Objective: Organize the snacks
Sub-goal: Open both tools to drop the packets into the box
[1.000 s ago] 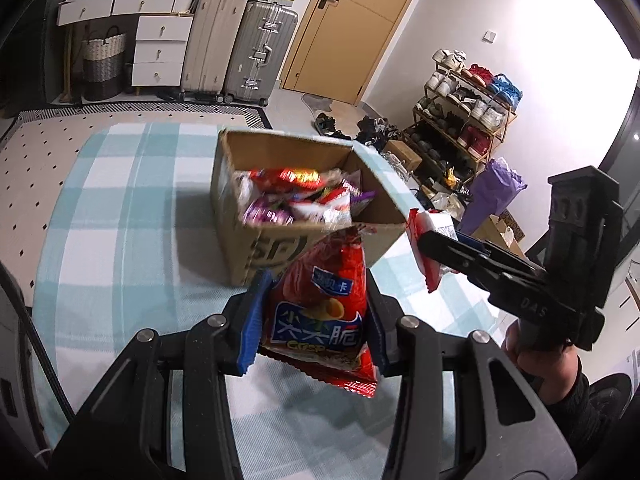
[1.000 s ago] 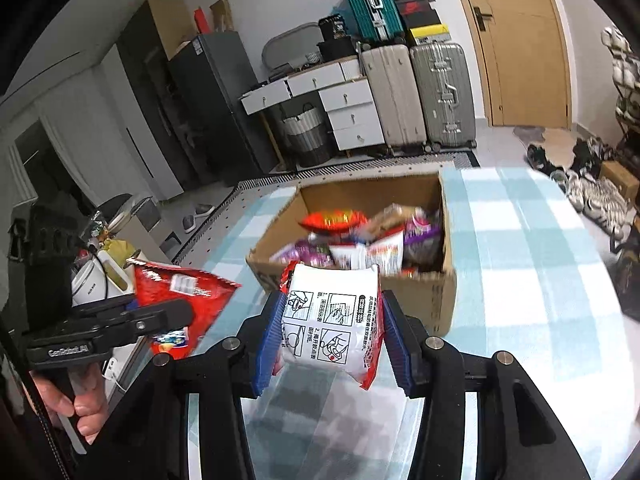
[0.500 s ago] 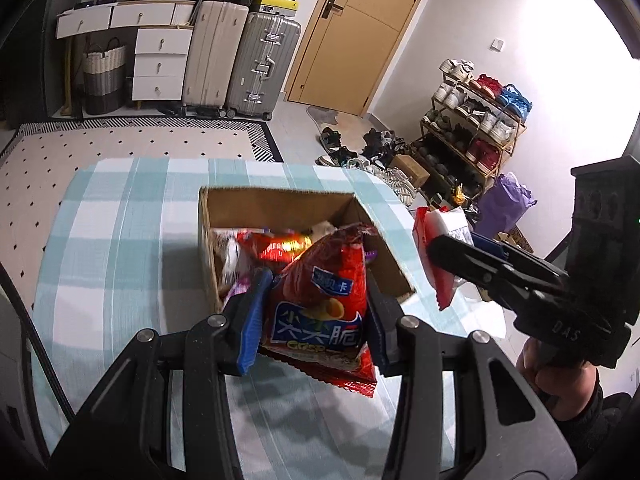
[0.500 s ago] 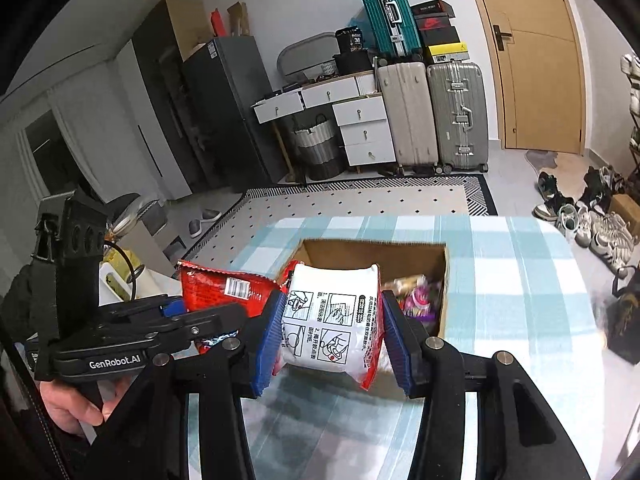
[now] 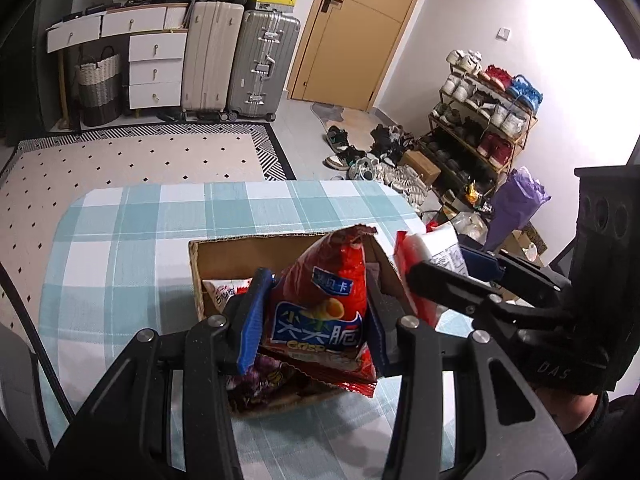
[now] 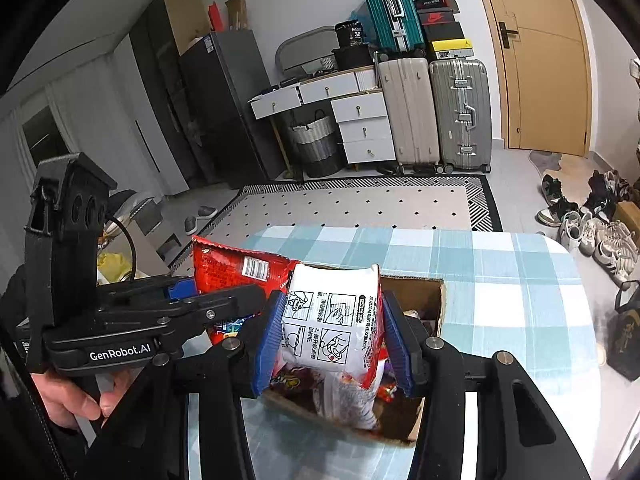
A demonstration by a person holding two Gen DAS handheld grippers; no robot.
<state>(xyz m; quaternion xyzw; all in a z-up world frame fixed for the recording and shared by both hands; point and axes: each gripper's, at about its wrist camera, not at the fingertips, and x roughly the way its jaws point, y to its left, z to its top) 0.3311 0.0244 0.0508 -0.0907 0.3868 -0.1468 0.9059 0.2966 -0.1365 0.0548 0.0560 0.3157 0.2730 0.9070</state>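
Note:
My left gripper (image 5: 312, 320) is shut on a red chip bag (image 5: 324, 304) with a blue label, held over the open cardboard box (image 5: 240, 252) of snacks on the checked table. My right gripper (image 6: 334, 336) is shut on a white and red snack packet (image 6: 332, 320), also held over the box (image 6: 424, 292). The right gripper with its packet (image 5: 432, 248) shows at the right of the left wrist view. The left gripper (image 6: 224, 300) and the red bag (image 6: 236, 268) show at the left of the right wrist view. Several snack packets lie in the box.
The table has a teal and white checked cloth (image 5: 132, 240). Beyond it are a patterned rug (image 5: 140, 156), suitcases (image 5: 264, 64), white drawers (image 5: 154, 68), a shoe rack (image 5: 484, 112) and loose shoes on the floor.
Both grippers have risen and moved forward over the box with their packets. The box now lies right below the fingers, and the two grippers are closer together.

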